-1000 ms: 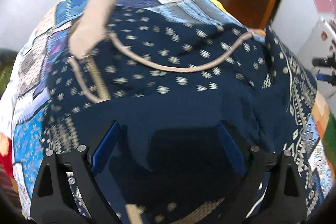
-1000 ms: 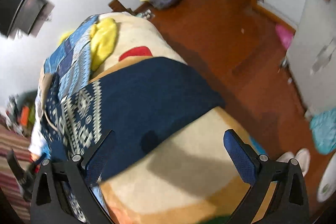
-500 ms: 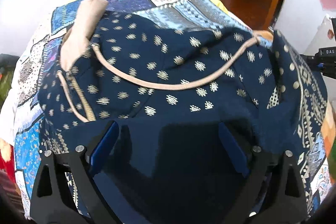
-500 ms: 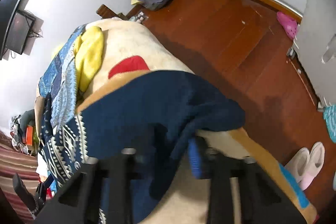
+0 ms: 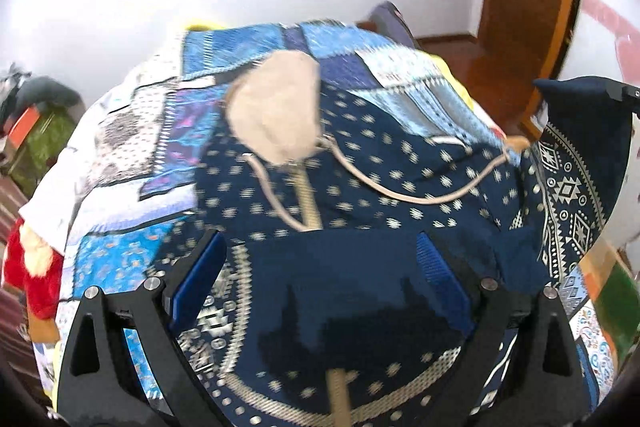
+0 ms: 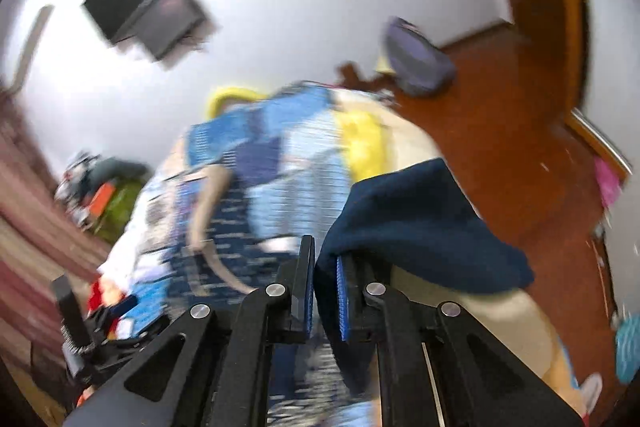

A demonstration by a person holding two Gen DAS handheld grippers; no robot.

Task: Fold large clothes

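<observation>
The navy garment (image 5: 360, 211) lies spread on the bed (image 6: 416, 135), over a patchwork quilt (image 5: 132, 163). One corner of it is pinched in the right gripper (image 6: 325, 291), raised off the bed. The left gripper (image 5: 320, 287) is spread wide over the cloth, holding nothing.

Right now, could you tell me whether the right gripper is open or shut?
Shut. The right gripper has just closed on a corner of the navy garment: its blue pads pinch the cloth, which bunches above them.
</observation>
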